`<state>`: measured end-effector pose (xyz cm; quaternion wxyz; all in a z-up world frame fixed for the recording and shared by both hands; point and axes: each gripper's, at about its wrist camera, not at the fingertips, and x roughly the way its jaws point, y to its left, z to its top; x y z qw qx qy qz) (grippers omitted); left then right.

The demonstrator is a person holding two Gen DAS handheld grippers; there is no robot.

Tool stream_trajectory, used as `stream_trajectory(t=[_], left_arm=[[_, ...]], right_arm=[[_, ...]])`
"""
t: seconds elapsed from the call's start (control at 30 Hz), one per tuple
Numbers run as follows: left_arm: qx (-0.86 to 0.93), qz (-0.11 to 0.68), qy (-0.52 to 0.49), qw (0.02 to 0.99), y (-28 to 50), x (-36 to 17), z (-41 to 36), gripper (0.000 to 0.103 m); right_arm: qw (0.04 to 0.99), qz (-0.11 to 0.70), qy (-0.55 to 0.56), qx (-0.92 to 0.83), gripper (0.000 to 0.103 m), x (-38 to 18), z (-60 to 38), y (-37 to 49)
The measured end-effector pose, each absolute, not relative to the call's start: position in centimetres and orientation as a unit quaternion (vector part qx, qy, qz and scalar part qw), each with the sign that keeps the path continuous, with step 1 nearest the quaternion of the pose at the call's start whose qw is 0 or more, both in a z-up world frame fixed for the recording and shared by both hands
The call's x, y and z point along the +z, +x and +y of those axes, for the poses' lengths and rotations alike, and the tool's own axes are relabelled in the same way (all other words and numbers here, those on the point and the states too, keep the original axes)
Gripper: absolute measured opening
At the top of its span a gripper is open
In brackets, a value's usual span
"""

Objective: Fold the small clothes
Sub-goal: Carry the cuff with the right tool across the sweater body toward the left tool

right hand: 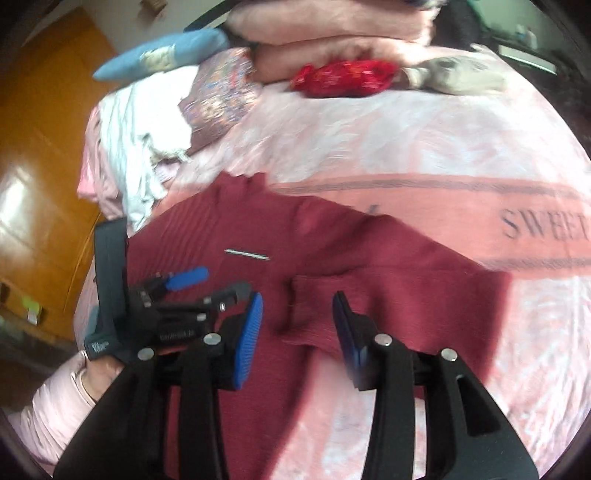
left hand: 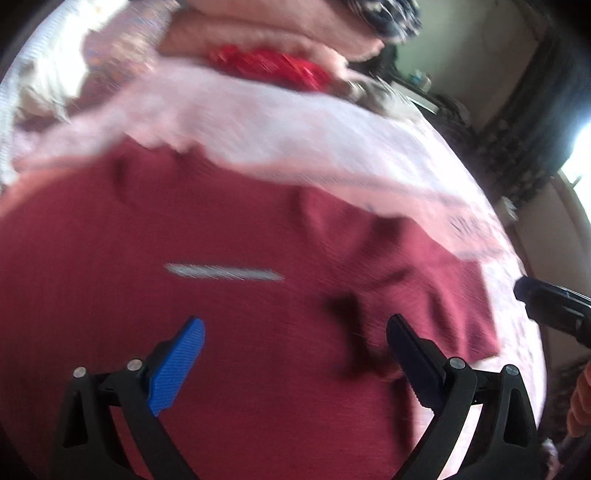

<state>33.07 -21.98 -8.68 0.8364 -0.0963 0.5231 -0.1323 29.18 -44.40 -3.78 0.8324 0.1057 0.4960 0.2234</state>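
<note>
A dark red knit sweater (left hand: 229,229) lies spread on a pink bedspread (left hand: 332,125), with a small white label (left hand: 223,272) on its chest. It also shows in the right wrist view (right hand: 369,258), one sleeve folded across the body (right hand: 317,310). My left gripper (left hand: 295,332) is open and empty just above the sweater's body; it also shows in the right wrist view (right hand: 207,282). My right gripper (right hand: 297,306) is open and empty over the folded sleeve; its tip shows at the right edge of the left wrist view (left hand: 546,306).
The pink bedspread (right hand: 406,140) carries the word SWEET (right hand: 546,223). A pile of white and pink clothes (right hand: 140,147) lies at the left. A red bundle (right hand: 343,77), pink pillows (right hand: 332,33) and a blue cushion (right hand: 162,59) lie at the back. An orange wooden door (right hand: 48,110) stands left.
</note>
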Motion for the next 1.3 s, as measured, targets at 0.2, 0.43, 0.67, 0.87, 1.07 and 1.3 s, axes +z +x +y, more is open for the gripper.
stream_trajectory(t=[0.2,0.43,0.67,0.87,1.07,1.3], left_arm=[[-0.155,0.559,-0.101,0.808,33.6,-11.5,-27.6,0.099],[-0.142,0.539,-0.056,0.828,33.3,-11.7,-31.5,0.061],[-0.168,0.503,-0.100,0.842,32.5,-9.2,-30.0,0.019],[-0.145,0.432,-0.091,0.886,32.0,-4.2,-24.4,0.018],[-0.086,0.416,-0.096,0.900,32.8,-2.8,-14.9,0.018],[-0.003,0.428,-0.115,0.896,33.4,-4.8,-4.3,0.018]], right_arm=[[0.830,0.507,0.114,0.203,0.040,-6.1,-48.2,28.9],[0.832,0.508,0.116,0.190,0.040,-7.1,-50.5,28.3],[0.835,0.508,0.125,0.171,0.040,-7.3,-51.2,28.4],[0.835,0.505,0.129,0.174,0.040,-7.0,-50.1,29.0],[0.821,0.519,0.127,0.199,0.040,-7.7,-46.3,30.0],[0.796,0.553,0.124,0.214,0.048,-10.1,-41.4,31.6]])
